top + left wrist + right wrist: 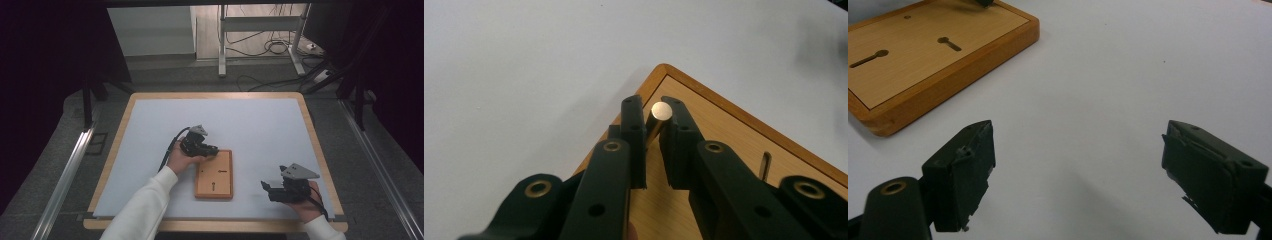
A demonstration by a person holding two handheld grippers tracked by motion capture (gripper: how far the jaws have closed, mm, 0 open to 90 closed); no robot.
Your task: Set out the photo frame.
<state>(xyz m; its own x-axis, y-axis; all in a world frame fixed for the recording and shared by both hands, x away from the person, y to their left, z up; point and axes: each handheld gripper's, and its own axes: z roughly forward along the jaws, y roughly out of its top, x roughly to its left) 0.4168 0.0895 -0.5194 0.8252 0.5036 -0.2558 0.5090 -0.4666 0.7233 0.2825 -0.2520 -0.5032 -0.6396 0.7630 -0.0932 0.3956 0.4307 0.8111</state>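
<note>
Wood board [214, 175] lies on the white table [150, 130], and everything else sits relative to it; the left claw [214, 149] hangs over the board's far left corner, nearly closed, its two black pads pinching a small metal pin [658, 120]; in the left gripper view the pin stands tilted between the pads, its round bright end up, above the board's corner; a second thin metal pin [765, 164] stands on the board just to the right of the claw in that view; two keyhole-shaped slots [949, 44] are cut in the board's top; the right claw [265, 188] rests to the right of the board, apart from it, near the table's front edge; its jaws stand wide open with only bare white table between them.
</note>
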